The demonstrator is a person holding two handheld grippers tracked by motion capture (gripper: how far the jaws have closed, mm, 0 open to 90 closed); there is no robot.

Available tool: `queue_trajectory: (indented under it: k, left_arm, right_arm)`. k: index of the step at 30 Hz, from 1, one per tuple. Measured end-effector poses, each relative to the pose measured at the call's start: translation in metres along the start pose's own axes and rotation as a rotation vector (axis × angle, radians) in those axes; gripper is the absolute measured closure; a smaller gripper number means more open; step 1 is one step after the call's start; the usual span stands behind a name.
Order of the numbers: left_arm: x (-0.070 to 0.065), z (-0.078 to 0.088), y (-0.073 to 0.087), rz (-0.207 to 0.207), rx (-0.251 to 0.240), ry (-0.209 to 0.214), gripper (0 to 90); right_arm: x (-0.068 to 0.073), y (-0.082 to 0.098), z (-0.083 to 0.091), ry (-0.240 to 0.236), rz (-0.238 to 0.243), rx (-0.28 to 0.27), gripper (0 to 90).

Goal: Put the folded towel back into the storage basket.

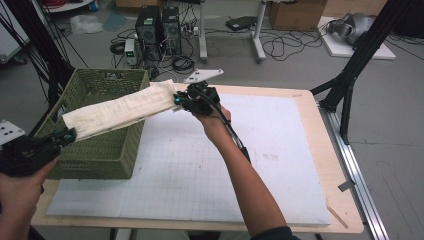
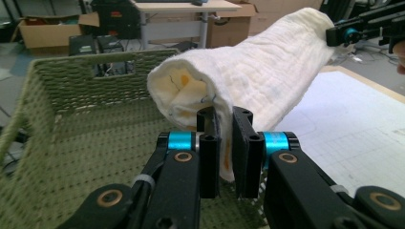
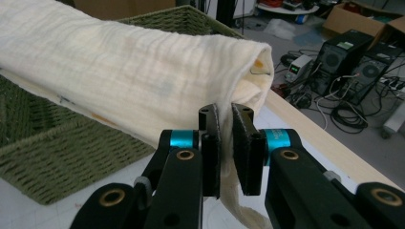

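Note:
A cream folded cloth [image 1: 122,108] hangs stretched in the air between my two grippers, over the near right part of a green woven basket [image 1: 95,150]. My left gripper [image 1: 70,135] is shut on the cloth's near left end [image 2: 224,157], above the basket's front rim. My right gripper [image 1: 179,102] is shut on the far right end [image 3: 227,138], just right of the basket. In the left gripper view the cloth [image 2: 248,71] runs away as a loose roll to the right gripper [image 2: 351,33]. In the right gripper view the cloth [image 3: 124,71] spans the basket [image 3: 62,157].
The basket stands on a white gridded mat [image 1: 200,165] on a wooden table [image 1: 325,165]. Past the table's far edge, computer towers [image 1: 157,27], cables and cardboard boxes [image 1: 295,12] sit on the floor. A black frame leg [image 1: 350,80] stands at the right.

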State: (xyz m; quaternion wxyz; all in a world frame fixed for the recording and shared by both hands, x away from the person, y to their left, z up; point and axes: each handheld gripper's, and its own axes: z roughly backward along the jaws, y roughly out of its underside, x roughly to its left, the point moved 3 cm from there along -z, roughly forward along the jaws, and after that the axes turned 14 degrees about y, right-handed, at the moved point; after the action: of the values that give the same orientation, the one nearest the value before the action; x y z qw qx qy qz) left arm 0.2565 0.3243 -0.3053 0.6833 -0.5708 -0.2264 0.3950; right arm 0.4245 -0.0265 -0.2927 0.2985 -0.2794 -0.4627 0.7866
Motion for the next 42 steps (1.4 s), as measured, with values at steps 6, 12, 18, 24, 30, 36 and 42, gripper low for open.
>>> queue_trajectory:
  k: [6, 12, 18, 24, 30, 36, 42]
  left_arm:
    - [0.011, 0.015, 0.003, 0.010, -0.010, -0.034, 82.2]
    - [0.017, 0.024, 0.007, 0.019, -0.008, -0.062, 82.2]
    - [0.021, 0.029, 0.011, 0.023, -0.008, -0.078, 82.2]
    - [0.025, 0.033, 0.015, 0.027, -0.004, -0.095, 82.2]
    - [0.029, 0.035, 0.021, 0.029, 0.002, -0.104, 82.2]
    - [0.036, 0.033, 0.026, 0.028, 0.020, -0.120, 82.2]
    - [0.043, 0.034, 0.028, 0.029, 0.035, -0.134, 82.1]
  right_arm:
    - [0.013, -0.019, -0.023, -0.012, 0.032, -0.005, 82.8]
    - [0.024, -0.034, -0.046, -0.013, 0.045, -0.006, 82.8]
    - [0.033, -0.047, -0.068, -0.012, 0.061, 0.007, 82.8]
    - [0.040, -0.056, -0.086, -0.009, 0.067, 0.007, 82.8]
    - [0.048, -0.065, -0.105, -0.002, 0.079, 0.011, 82.8]
    - [0.056, -0.071, -0.126, 0.003, 0.076, 0.021, 82.8]
    - [0.065, -0.074, -0.147, 0.009, 0.079, 0.026, 82.8]
